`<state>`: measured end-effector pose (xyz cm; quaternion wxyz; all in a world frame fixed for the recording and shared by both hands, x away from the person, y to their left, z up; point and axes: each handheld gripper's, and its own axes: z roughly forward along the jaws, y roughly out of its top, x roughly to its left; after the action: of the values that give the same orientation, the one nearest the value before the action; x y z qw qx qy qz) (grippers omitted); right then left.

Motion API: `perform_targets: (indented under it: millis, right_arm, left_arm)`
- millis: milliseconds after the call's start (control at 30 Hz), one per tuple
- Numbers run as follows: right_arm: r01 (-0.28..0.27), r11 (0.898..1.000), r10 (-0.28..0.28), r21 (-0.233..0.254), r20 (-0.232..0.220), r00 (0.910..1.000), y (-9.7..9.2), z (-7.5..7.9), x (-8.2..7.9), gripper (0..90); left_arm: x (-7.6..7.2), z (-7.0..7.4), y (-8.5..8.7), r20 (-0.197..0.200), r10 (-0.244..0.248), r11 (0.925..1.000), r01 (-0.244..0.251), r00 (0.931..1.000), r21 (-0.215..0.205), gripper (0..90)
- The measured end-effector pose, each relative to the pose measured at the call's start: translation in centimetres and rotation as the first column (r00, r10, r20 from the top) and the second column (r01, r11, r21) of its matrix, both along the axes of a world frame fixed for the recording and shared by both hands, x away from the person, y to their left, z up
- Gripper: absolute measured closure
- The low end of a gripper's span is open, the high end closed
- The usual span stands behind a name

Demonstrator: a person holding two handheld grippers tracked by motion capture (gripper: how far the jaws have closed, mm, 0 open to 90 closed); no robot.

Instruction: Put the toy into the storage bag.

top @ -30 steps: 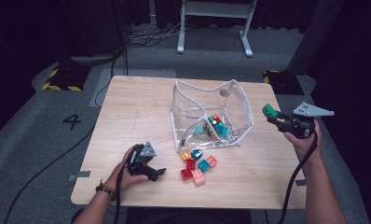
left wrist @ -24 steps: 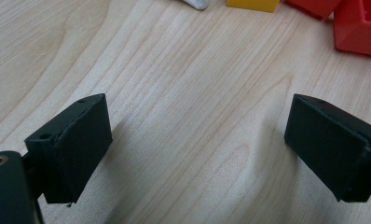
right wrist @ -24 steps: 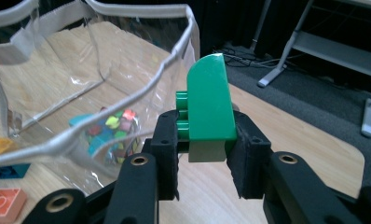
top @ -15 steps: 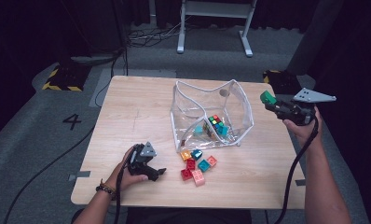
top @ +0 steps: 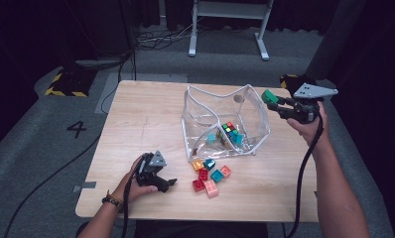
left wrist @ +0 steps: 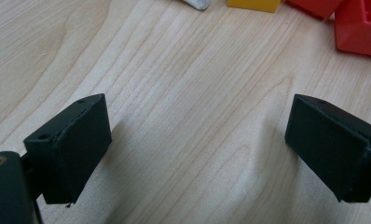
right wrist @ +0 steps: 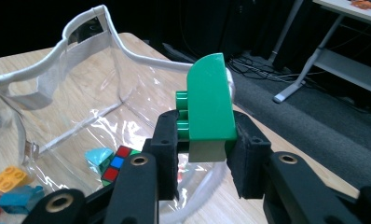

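**Green block lifted toward the clear bag**

Over the desk's right edge, the right claw [top: 274,100] is clamped on a green block [top: 269,95], its pads pressing the block's two sides, as the right gripper view [right wrist: 207,161] shows plainly. Compared with a second ago, this hand has carried the block up and inward: it then hung lower beside the desk's right edge, and now the block sits just beside the upper rim of the clear bag [top: 250,134], near its right wall. The grip itself has not changed; the block [right wrist: 210,109] stands upright between the pads, studs facing sideways.

The bag stands open toward the far right part of the desk [top: 146,119], with a colour cube [top: 229,128] and a few teal pieces already inside. A cluster of loose bricks [top: 210,176] lies just in front of the bag, toward the near edge.

Near the desk's front left, the left claw [top: 169,183] rests low on the wood where it was, jaws spread wide with nothing between them; the left gripper view has bare desk between the pads [left wrist: 69,144] and red bricks at the top edge.

Judging from the lift, the block is on its way over the rim for a drop into the bag. The soft rim may catch the block, so it likely needs more height first.
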<state>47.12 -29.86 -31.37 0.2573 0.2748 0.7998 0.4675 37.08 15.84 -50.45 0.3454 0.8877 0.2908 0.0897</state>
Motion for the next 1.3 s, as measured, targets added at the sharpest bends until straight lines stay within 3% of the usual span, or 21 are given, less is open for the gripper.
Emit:
perform_targets:
  millis: [300, 467, 700, 833, 1067, 1233, 1300]
  right_arm:
    - [-0.053, 0.999, 0.052, -0.008, -0.028, 0.9982, 2.8, 0.4, 1.6, 66.5]
    - [-0.097, 0.993, 0.093, -0.067, -0.057, 0.9940, 4.9, 0.0, 2.5, 66.4]
    - [-0.142, 0.985, 0.130, -0.099, -0.116, 0.9846, 6.8, -0.6, 3.7, 66.4]
    - [-0.157, 0.979, 0.141, -0.127, -0.126, 0.9819, 7.7, -0.8, 4.2, 66.4]
    - [-0.207, 0.964, 0.179, -0.168, -0.165, 0.9699, 9.4, -1.3, 4.8, 66.3]
    - [-0.238, 0.942, 0.194, -0.236, -0.195, 0.9615, 9.9, -1.6, 4.8, 66.3]
    - [-0.258, 0.929, 0.204, -0.266, -0.213, 0.9554, 9.9, -1.7, 4.8, 66.3]
  left_arm:
    - [0.0, 0.0, 0.0, 0.003, 0.000, 1.0000, 0.000, 1.0000, 0.001, 7.1]
    - [0.0, 0.0, 0.0, 0.002, 0.000, 1.0000, 0.000, 1.0000, 0.001, 7.1]
    - [0.0, 0.0, 0.0, 0.003, -0.003, 1.0000, 0.003, 1.0000, 0.005, 7.1]
    - [0.0, 0.0, 0.0, 0.003, -0.003, 1.0000, 0.003, 1.0000, 0.005, 7.1]
    - [0.0, 0.0, 0.0, 0.000, -0.003, 1.0000, 0.003, 1.0000, 0.004, 7.1]
    - [0.0, 0.0, 0.0, 0.002, -0.002, 1.0000, 0.002, 1.0000, 0.003, 7.1]
    - [0.0, 0.0, 0.0, 0.003, -0.002, 1.0000, 0.002, 1.0000, 0.003, 7.1]
